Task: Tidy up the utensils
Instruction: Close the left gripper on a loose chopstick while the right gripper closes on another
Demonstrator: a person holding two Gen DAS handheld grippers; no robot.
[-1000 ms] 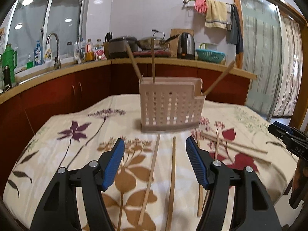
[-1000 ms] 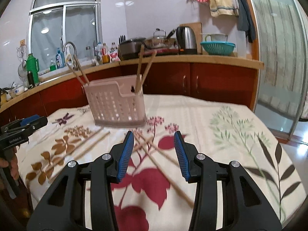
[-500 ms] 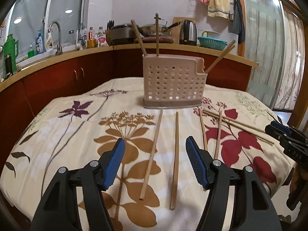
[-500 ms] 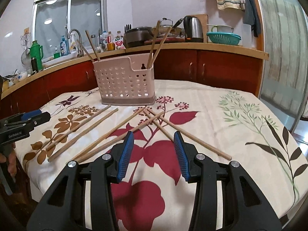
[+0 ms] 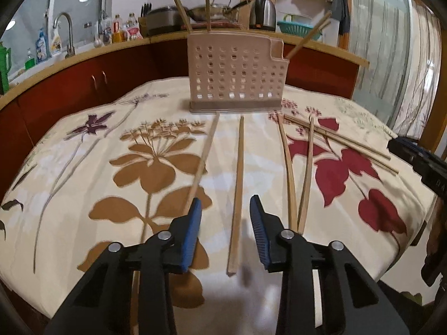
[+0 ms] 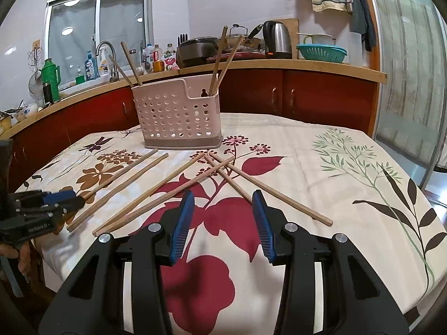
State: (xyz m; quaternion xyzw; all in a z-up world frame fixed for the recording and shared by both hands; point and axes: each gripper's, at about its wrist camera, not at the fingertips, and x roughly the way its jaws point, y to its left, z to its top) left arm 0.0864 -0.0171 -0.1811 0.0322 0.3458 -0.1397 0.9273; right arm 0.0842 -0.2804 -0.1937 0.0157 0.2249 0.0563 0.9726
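Floral tablecloth (image 6: 321, 150): perforated pink utensil holder (image 6: 178, 117) with four chopsticks upright; six loose chopsticks (image 6: 156, 192) lie before it. Left gripper (image 5: 225, 233): jaws closing around one chopstick (image 5: 237, 189), pads not yet touching. Right gripper (image 6: 223, 223): jaws apart, empty

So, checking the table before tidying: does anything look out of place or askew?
Yes. Six chopsticks lie loose on the tablecloth instead of standing in the perforated holder. Two lie side by side; four cross in a messy heap. Nothing looks spilled or broken.
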